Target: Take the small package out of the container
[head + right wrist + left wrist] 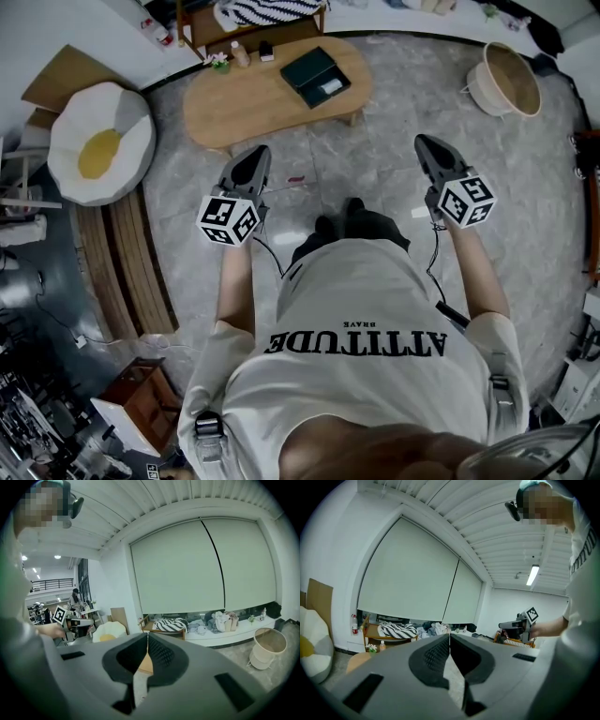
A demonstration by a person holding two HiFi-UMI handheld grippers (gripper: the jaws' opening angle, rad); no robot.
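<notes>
Two grippers are reaching out ahead of you, forearms stretched forward. You are aiming the left gripper and the right gripper towards the one oval wooden desk. Each has its jaws pressed together on nothing. Only the head view is showing the one dark container on that desk, with a small pale package lying in it, well apart from both grippers. Only the gripper views are showing the two pale roller blinds, and only the left gripper view the one ceiling tube lamp.
</notes>
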